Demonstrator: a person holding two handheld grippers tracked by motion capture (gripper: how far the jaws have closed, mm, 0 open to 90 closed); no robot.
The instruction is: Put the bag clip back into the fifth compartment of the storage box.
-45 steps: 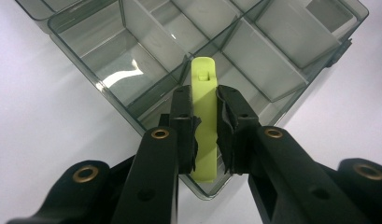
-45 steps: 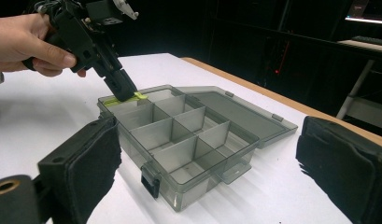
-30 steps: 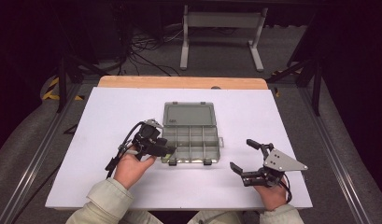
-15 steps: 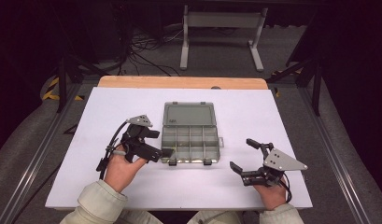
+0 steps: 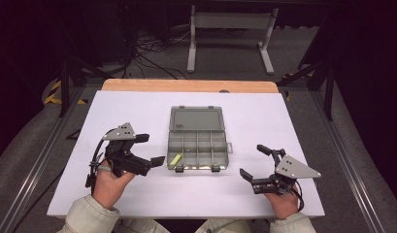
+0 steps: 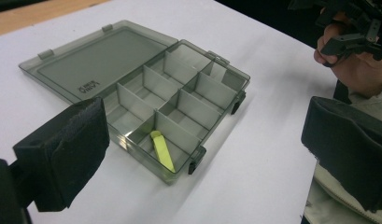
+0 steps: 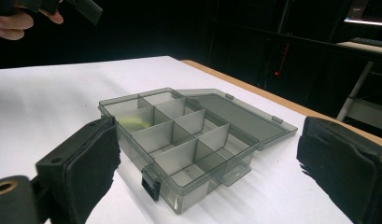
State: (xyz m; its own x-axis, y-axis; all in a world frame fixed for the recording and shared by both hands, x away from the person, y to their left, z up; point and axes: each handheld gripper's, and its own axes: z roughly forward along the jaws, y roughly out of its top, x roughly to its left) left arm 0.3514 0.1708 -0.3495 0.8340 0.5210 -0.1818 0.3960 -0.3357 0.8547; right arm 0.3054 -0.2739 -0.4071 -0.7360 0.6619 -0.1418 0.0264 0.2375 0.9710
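Since a second ago, the left gripper (image 5: pixel 146 148) has pulled back from the near-left corner of the organizer box (image 5: pixel 198 144) toward the person's left and lifted, and its jaws have just been opening, with nothing between them; they now stand wide apart, empty. Opposite it, the right gripper (image 5: pixel 253 162) has kept its place, its jaws likewise spread with nothing in them.

Beneath both lies the white table (image 5: pixel 138 111). On it, the organizer box sits between the two grippers, just to the right of the left one's tips and a little farther to the left of the right one's, touching neither. Its lid (image 5: pixel 195 119) lies folded open flat on the side away from the person. In the left gripper view the box (image 6: pixel 146 88) lies ahead of the jaws, its divided compartments open to the top.

A small yellow-green piece (image 5: pixel 175 159) rests in the box's near-left compartment, the one closest to the left gripper. In the left gripper view that piece (image 6: pixel 162 149) leans aslant against the compartment's floor, apart from both pads.
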